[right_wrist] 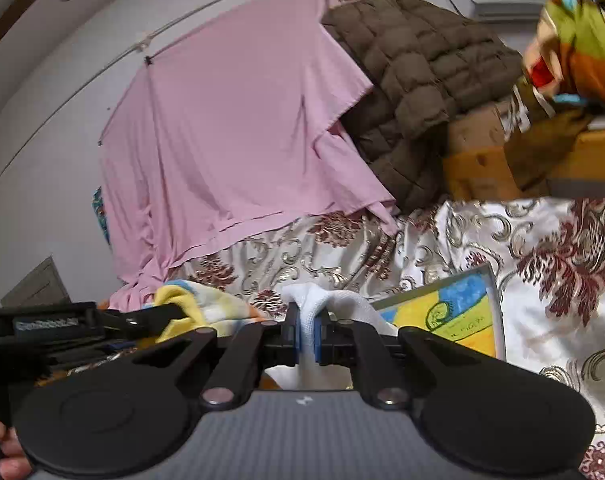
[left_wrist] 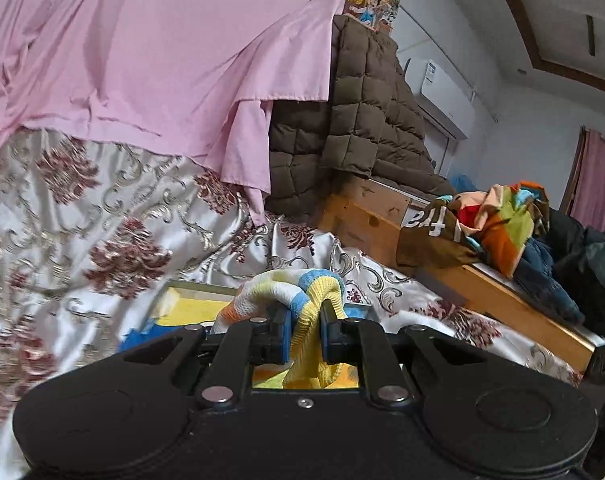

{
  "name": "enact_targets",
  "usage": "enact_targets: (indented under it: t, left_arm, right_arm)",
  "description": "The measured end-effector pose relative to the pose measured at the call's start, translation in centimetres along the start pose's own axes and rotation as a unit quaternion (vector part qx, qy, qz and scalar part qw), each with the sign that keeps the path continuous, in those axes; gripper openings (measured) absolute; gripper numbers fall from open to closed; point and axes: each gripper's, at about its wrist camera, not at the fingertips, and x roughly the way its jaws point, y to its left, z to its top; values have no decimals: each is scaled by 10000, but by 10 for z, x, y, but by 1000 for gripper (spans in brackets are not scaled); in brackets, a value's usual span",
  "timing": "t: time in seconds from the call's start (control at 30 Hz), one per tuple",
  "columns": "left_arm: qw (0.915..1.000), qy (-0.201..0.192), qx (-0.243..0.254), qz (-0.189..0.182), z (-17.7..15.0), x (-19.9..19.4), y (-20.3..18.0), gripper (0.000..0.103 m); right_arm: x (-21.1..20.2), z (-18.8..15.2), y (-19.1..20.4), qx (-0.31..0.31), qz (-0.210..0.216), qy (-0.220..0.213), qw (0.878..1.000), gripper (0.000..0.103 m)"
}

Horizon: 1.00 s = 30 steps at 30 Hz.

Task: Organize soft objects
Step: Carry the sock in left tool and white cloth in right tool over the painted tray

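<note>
Two grippers, left gripper [left_wrist: 305, 330] and right gripper [right_wrist: 307, 338], each clenching one towel [left_wrist: 280, 294].

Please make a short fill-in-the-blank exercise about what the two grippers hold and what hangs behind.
1. The left gripper is shut on a striped ____, blue and white towel.
2. The right gripper is shut on a plain ____ cloth.
3. A large ____ sheet hangs behind.

Missing words: yellow; white; pink
</note>
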Motion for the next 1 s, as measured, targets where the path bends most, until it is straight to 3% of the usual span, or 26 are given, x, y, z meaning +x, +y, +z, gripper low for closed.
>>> enact_targets:
  t: [0.23,0.5,1.0]
  left_arm:
    - [9994,216,-240,-81,-22,71,-1,15]
    - [9944,675,-817,-42,-50,106,14,15]
    - [9774,1583,-978,1004,-72,133,38,18]
  right_arm:
    - [29,-10,-34,506,-116,258,9983,7]
    - [48,-21,-58,900,-319,625,9935,7]
    - [67,-41,-67,739,-971,1574,9800,13]
